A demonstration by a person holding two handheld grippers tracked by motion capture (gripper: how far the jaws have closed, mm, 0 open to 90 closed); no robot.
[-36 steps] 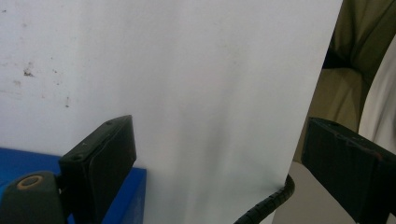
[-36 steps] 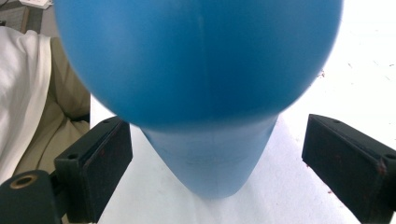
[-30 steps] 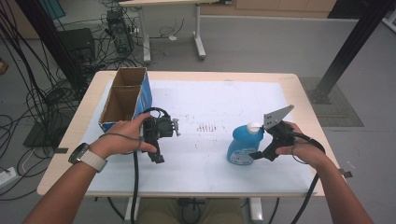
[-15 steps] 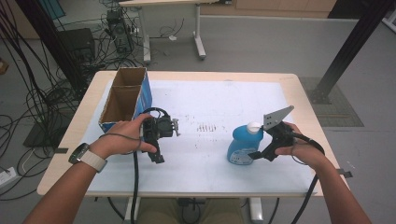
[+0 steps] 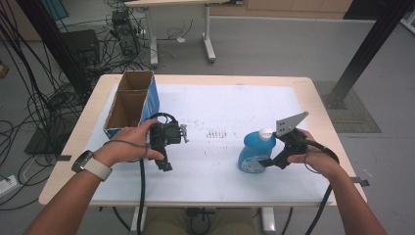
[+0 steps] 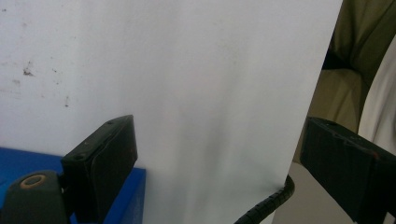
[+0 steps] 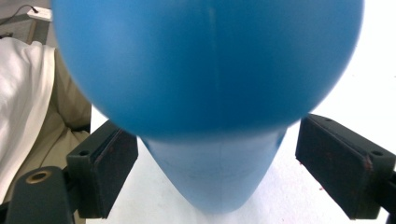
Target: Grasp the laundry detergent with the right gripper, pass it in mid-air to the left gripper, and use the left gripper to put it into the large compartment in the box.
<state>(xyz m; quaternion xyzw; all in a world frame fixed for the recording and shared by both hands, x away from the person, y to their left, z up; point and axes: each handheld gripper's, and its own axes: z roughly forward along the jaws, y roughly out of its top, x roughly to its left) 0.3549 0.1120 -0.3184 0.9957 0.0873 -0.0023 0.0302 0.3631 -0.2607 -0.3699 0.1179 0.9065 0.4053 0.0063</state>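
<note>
A blue bottle (image 5: 252, 154) with a white cap stands on the white sheet at the right. My right gripper (image 5: 271, 159) is at its right side. In the right gripper view the bottle (image 7: 210, 93) looms close, its narrower part between the two black pads (image 7: 105, 172); a gap shows on each side, so the jaws stand open around it. My left gripper (image 5: 167, 147) is held just above the sheet beside the box. Its jaws in the left gripper view (image 6: 224, 179) are wide apart with bare white sheet between them.
A tall cardboard box (image 5: 128, 103) with a blue side stands open at the table's left, just beyond the left hand. The wooden table edge (image 5: 210, 79) frames the white sheet (image 5: 220, 107). Cables and another table's legs lie on the floor behind.
</note>
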